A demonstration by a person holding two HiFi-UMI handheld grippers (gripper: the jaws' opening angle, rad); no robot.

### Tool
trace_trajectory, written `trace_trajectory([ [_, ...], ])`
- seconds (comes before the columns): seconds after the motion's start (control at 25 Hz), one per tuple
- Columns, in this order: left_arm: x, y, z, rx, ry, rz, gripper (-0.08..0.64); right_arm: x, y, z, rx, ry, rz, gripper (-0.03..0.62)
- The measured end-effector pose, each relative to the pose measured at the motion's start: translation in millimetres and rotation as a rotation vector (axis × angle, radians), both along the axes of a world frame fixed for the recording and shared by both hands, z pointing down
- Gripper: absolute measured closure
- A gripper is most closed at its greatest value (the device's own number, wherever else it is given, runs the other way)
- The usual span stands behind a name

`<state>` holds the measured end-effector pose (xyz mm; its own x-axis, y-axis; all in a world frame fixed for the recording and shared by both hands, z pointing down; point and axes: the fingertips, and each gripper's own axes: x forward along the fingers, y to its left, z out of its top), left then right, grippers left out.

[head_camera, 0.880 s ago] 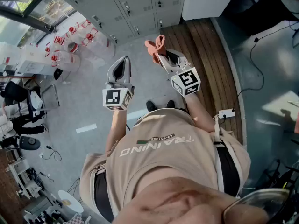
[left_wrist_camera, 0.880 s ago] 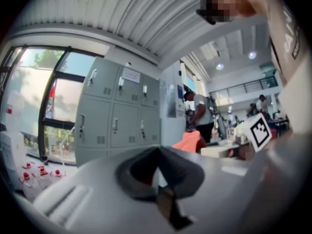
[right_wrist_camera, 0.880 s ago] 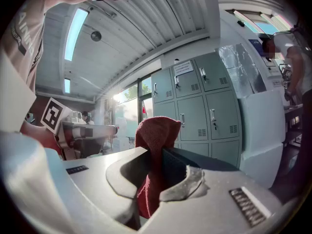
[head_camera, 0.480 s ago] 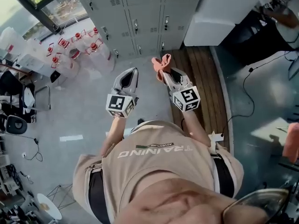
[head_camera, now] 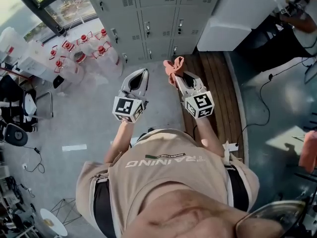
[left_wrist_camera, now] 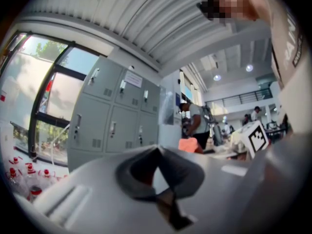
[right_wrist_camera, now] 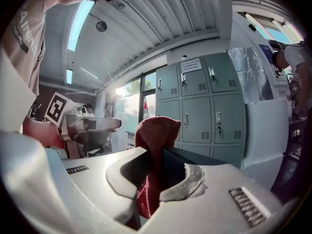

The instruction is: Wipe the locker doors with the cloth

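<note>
A bank of grey locker doors (head_camera: pixel 148 14) stands ahead of me, also seen in the right gripper view (right_wrist_camera: pixel 204 106) and the left gripper view (left_wrist_camera: pixel 112 111). My right gripper (head_camera: pixel 176 76) is shut on a red-orange cloth (head_camera: pixel 173 67), which bunches up above its jaws (right_wrist_camera: pixel 156 145). The cloth hangs in the air, apart from the lockers. My left gripper (head_camera: pixel 140 74) is shut with nothing in it (left_wrist_camera: pixel 157 152), held beside the right one at about the same height.
Several water jugs with red caps (head_camera: pixel 81 46) stand on the floor left of the lockers. A white cabinet (head_camera: pixel 233 19) sits to their right, with a wooden floor strip (head_camera: pixel 218 88) below it. A person (left_wrist_camera: pixel 192 123) stands further back. Cables lie on the floor (head_camera: pixel 277 68).
Both grippers have shifted slightly toward the lockers and the view has turned so more of the locker doors shows. The cloth stays held in the right gripper.
</note>
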<state>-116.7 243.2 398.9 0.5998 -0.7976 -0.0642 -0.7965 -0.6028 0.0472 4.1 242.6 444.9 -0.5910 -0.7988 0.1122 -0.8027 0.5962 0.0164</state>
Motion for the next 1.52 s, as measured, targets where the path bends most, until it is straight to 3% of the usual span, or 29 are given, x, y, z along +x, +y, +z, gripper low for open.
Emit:
trace_trajectory([
  [0.2,-20.5,-7.4,26.2,-0.061,-0.007,0.036,0.557,-23.1,-3.4,21.7,-0.055,-0.002,0.031,0.548],
  [0.48,-27.3,-43.0,43.5,-0.107,-0.017,0.016,0.557,-31.9,-24.0,49.7,-0.124,0.013,0.036,0.548],
  [1.12,33.4,-207.1,3.2,-0.029,-0.054,-0.095,0.557,17.1,-207.3,29.9,-0.031,-0.014,-0.087,0.548],
  [1.52,6.2,-265.7,9.3,-0.046,-0.066,-0.187,0.557,-9.9,-287.4,30.8,-0.035,-0.031,-0.153,0.548],
])
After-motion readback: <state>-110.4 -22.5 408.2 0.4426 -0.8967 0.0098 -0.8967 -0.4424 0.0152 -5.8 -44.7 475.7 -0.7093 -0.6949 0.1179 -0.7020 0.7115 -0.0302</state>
